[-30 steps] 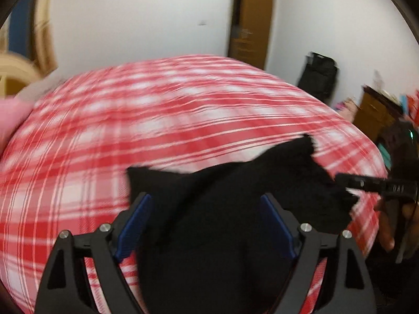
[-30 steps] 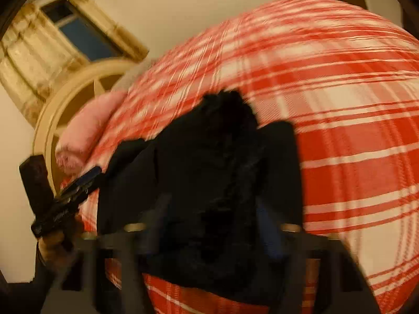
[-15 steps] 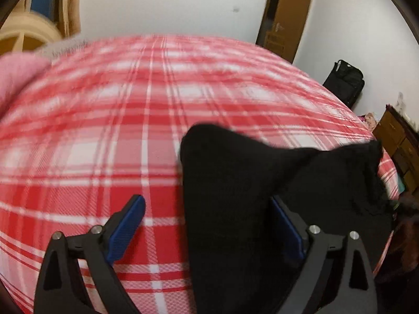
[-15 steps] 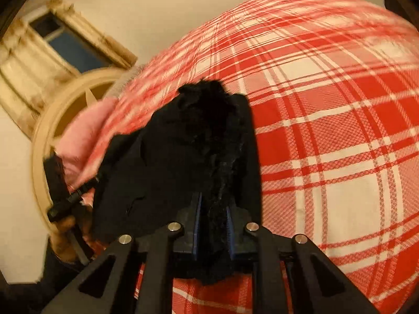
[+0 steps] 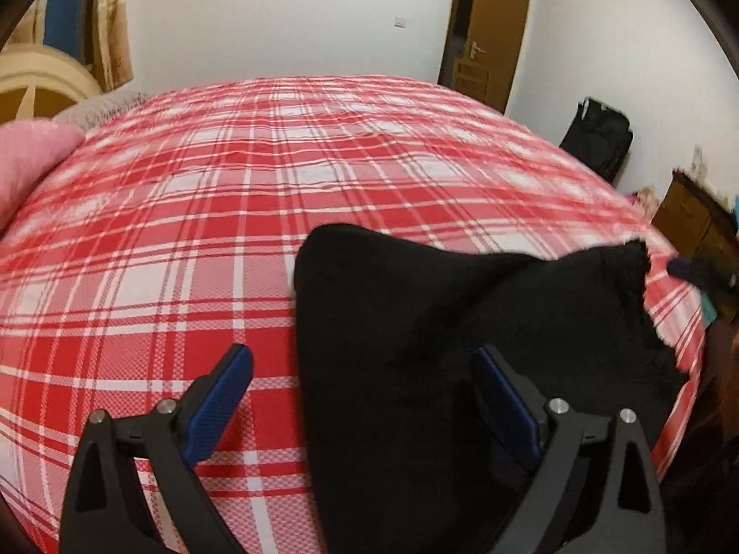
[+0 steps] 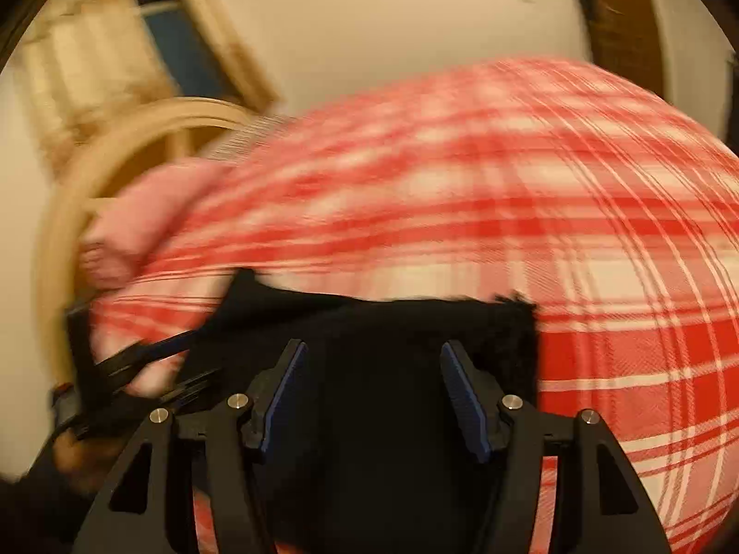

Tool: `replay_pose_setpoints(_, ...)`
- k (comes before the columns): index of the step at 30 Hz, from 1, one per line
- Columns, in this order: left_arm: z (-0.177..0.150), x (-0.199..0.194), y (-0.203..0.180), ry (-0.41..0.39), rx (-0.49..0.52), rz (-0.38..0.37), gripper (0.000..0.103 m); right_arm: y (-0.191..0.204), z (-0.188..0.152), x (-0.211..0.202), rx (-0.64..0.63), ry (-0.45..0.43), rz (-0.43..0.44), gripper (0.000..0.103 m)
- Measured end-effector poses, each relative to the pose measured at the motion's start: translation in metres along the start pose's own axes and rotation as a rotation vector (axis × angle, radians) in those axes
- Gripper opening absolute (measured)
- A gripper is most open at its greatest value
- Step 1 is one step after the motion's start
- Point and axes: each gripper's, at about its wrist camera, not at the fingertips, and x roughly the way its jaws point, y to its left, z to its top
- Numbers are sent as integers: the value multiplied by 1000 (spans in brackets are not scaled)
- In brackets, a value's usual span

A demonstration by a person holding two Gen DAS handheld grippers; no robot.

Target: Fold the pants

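left tool [image 5: 360, 397]: jaws spread wide | right tool [image 6: 374, 388]: jaws spread wide

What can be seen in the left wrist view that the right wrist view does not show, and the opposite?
Only the left wrist view shows the brown wooden door, the black bag against the white wall and the brown wooden cabinet.

Only the right wrist view shows the window with blue glass and pale curtains; this picture is blurred.

Both show the black pants lying on the red and white checked bedsheet, the pink pillow, the curved cream headboard, and the left gripper and right gripper, both open.
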Motion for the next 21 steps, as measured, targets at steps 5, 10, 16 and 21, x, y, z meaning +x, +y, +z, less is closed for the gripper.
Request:
replay_pose_setpoints(5,-18,9,-8,60,35,-27,101,-36,-7,12,124,65,43,53)
replay_pose_setpoints(10,-21,5,-3,60,-2,-45,101,-27,-16,-22,57,10,-14,54)
replay_pose_setpoints(16,-20,-4,-8,44,-12,-42,103,29,-42,-59,-177,-36,52,54)
replay_pose_setpoints(21,-23,2,-15,65,21,-19,103,53,-73,-37,-307,65,-9,54)
